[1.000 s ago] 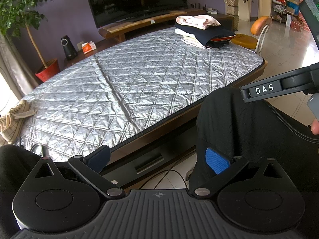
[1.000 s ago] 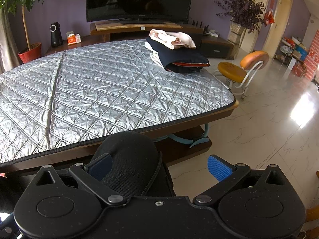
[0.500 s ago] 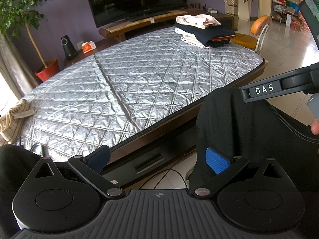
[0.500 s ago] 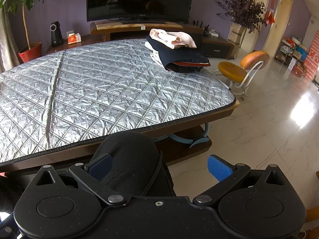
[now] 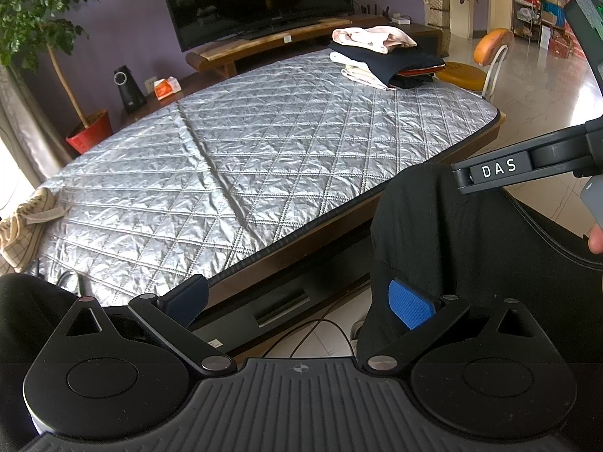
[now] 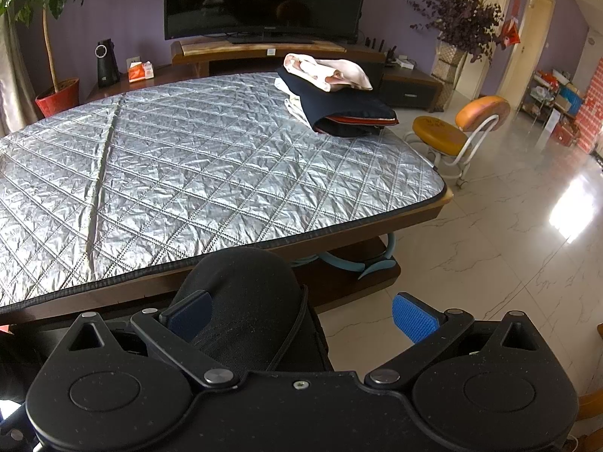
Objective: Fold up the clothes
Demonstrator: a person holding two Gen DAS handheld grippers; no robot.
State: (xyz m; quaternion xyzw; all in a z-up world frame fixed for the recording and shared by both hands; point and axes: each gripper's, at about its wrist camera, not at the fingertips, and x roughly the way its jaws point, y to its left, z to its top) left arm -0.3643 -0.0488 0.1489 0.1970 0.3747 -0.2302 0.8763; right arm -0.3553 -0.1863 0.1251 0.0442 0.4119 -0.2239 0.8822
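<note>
A stack of folded clothes (image 5: 384, 56), pink on top of dark navy and cream, lies at the far right corner of the silver quilted table (image 5: 264, 150); it also shows in the right wrist view (image 6: 331, 94). My left gripper (image 5: 297, 301) is open and empty, held low in front of the table's near edge. My right gripper (image 6: 301, 316) is open and empty, over a black-clad knee (image 6: 245, 293). The right gripper's body (image 5: 527, 158) shows at the right of the left wrist view.
A beige garment (image 5: 22, 218) hangs at the table's left edge. A TV (image 6: 264, 0) on a wooden stand, a potted plant (image 6: 56, 94) and an orange chair (image 6: 463, 128) stand beyond the table. Black-clad legs (image 5: 452, 245) are beside the grippers.
</note>
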